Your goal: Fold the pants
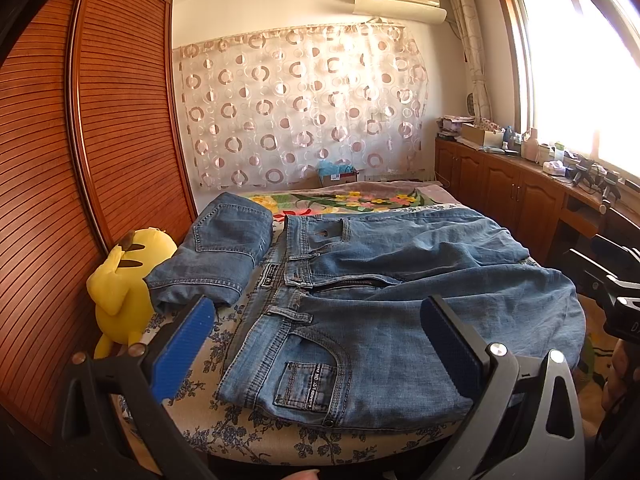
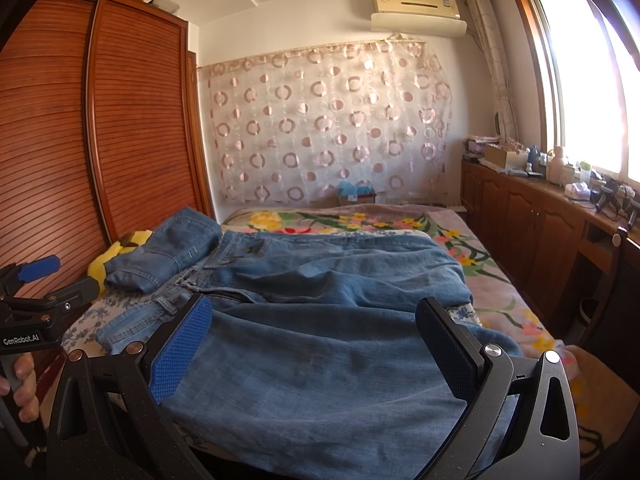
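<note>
Step in hand: by my reading the person is only just lining up for the first fold; the spread jeans [image 1: 380, 312] are lying flat and unfolded on the bed [image 1: 280, 440], waistband toward the wardrobe side, legs trailing off toward the window side.
Left claw [image 1: 320, 344]: its blue pads are standing wide apart with nothing between them; it is hovering over the near edge, and the front pocket and waistband are sitting just ahead of it and a little below.
Right claw [image 2: 316, 344]: also gaping and gripping nothing; the denim of the near leg is filling the gap between its fingers from beneath, though I cannot tell whether the pads are touching cloth.
Where the jeans are lying: directly ahead of both claws; the fly is open, and the far leg is rumpled beyond the near one.
Next move, as I judge it: each claw is needing to drop and pinch the near edge, one at the waist, one down the leg, then carry it over the far leg.
Bystanders: a folded pair [image 1: 220, 256] is resting ahead-left of the left claw, touching the waistband, with a yellow plush toy [image 1: 124, 280] beside it.
</note>
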Motion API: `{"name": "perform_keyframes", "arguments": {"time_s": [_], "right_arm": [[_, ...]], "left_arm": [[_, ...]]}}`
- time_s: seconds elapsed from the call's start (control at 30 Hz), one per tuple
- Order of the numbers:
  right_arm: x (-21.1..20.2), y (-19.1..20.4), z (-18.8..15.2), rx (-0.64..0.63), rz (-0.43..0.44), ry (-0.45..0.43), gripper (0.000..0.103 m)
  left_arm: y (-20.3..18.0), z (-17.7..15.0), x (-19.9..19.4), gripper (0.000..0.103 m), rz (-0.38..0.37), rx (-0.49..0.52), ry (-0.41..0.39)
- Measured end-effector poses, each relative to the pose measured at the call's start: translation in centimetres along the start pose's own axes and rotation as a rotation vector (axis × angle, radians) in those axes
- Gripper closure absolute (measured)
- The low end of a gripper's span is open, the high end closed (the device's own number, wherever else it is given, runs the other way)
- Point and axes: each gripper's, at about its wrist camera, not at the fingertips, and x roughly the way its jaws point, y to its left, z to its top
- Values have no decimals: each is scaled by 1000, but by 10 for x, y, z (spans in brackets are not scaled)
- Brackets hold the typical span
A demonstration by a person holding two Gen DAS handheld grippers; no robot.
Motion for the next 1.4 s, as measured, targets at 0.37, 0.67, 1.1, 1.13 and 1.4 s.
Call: {"name": "perform_keyframes", "arguments": {"time_s": [0.37,0.67,1.1,1.13,1.4], "right_arm": [[-1,0,0,0,1,0,0],[0,0,-1,0,1,-1,0],[-1,3,-9,1,5,9,0],[0,3,-10,1,6,13,0],[11,-3,-18,-7,19,61,0]], "left_arm": [[0,0,0,0,1,0,0],[-1,1,-1,0,0,0,1],[-2,-2,6,0,-6,1,24],[0,-4,9,0,-7,0,32],[16,-25,34,0,-18,-2,113]]}}
